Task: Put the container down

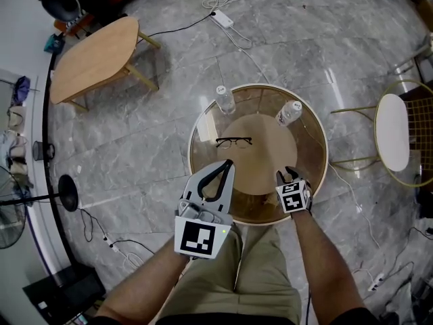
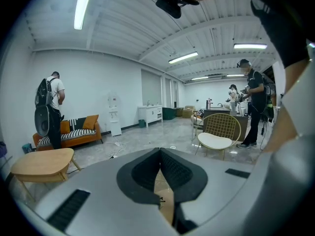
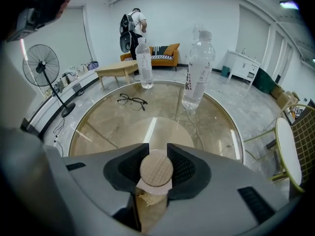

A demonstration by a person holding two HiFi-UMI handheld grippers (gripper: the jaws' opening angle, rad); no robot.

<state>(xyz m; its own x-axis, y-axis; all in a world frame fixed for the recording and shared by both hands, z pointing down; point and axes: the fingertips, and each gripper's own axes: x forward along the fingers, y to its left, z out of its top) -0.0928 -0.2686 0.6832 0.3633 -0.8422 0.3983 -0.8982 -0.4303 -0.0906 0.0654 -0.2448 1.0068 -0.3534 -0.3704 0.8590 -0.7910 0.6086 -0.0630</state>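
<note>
In the right gripper view a small clear container with a round wooden lid (image 3: 156, 169) sits between the jaws of my right gripper (image 3: 154, 151), and the pads press on both its sides. From the head view that gripper (image 1: 287, 175) hangs over the near right part of the round glass table (image 1: 203, 120), pointing steeply down; the container is hidden there. My left gripper (image 1: 226, 163) hovers over the table's near left edge. In its own view the left gripper (image 2: 160, 154) has its tips together with nothing between them.
On the table are two clear water bottles (image 1: 225, 99) (image 1: 289, 112) at the far side and a pair of glasses (image 1: 234, 141) in the middle. A wooden side table (image 1: 95, 56) stands far left, a gold wire chair (image 1: 394, 132) right, and cables (image 1: 230, 22) lie on the floor.
</note>
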